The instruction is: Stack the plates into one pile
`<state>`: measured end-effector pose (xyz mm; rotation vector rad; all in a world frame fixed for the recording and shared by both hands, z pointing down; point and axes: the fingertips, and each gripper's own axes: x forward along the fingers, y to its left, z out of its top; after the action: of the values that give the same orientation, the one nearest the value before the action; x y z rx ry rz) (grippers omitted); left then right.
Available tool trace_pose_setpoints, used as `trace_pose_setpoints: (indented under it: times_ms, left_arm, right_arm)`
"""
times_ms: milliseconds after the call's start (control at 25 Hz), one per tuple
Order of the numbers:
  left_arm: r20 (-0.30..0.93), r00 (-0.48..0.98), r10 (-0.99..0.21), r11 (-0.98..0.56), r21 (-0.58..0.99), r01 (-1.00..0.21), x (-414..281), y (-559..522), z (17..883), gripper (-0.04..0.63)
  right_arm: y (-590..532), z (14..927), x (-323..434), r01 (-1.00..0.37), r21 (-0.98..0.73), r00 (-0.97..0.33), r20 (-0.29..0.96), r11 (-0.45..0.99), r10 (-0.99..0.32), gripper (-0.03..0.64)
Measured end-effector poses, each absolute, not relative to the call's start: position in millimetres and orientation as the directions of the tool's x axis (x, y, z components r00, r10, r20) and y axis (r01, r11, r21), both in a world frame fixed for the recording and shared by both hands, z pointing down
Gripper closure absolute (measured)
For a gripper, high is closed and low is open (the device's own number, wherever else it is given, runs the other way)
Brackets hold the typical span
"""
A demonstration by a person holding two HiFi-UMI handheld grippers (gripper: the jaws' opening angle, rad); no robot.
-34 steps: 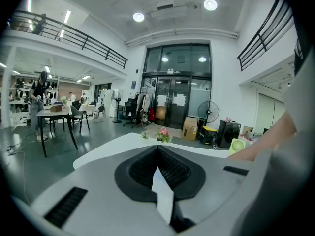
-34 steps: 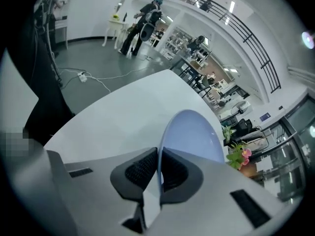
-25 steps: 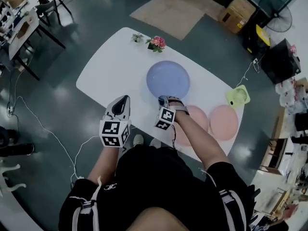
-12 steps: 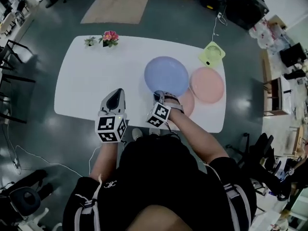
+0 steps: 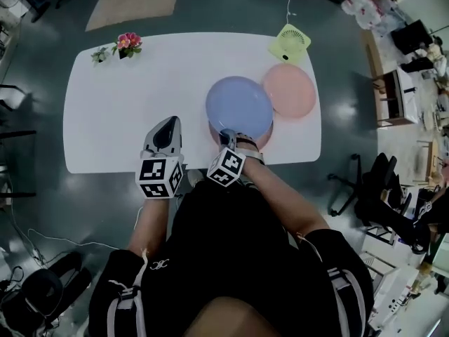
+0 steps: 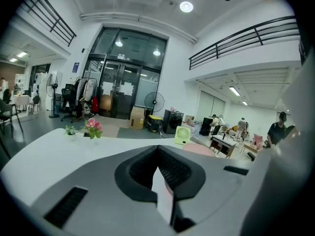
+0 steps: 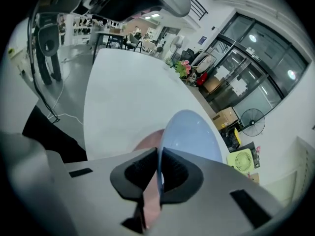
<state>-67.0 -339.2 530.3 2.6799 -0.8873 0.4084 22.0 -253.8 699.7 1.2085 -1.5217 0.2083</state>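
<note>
Blue plate (image 5: 238, 106) is pinched at its near rim by the right gripper (image 5: 226, 137), whose jaws are almost together on it. It lies over one pink plate (image 5: 264, 142) on the tabletop (image 5: 133, 104), just beside the second pink plate (image 5: 291, 91). The left gripper (image 5: 167, 133) is closed and empty. Such a thin edge grip may slip, so the plate could tilt or land off-centre. One second ago the blue plate was apart from both pink ones; now it covers the nearer.

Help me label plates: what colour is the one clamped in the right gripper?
Light blue plate, clearest in the head view.
</note>
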Motion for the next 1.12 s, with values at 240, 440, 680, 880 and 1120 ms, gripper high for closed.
trace_pose_setpoints:
  times_ms: [240,440,680,880,1120]
  left_arm:
    - [0.385,0.776,-0.499,-0.779,0.194,-0.597,-63,-339,552,0.581]
    - [0.400,0.774,-0.491,-0.780,0.196,-0.595,-62,-336,559,0.581]
    - [0.398,0.775,-0.491,-0.782,0.191,-0.593,-59,-343,558,0.581]
    - [0.386,0.784,-0.487,-0.792,0.183,-0.582,-50,-348,550,0.581]
    - [0.353,0.808,-0.472,-0.818,0.164,-0.550,-31,-352,529,0.581]
  right_arm:
    - [-235,718,3,-0.824,0.357,0.093,0.851,0.439,-0.517,0.578]
    - [-221,737,2,-0.884,0.259,0.051,0.881,0.389,-0.469,0.572]
    - [-218,729,6,-0.952,0.103,-0.055,0.870,0.289,-0.490,0.524]
    - [-239,677,25,-0.982,0.069,-0.064,0.754,0.176,-0.654,0.520]
    - [-283,568,90,-0.994,0.063,0.107,0.436,-0.089,-0.894,0.555]
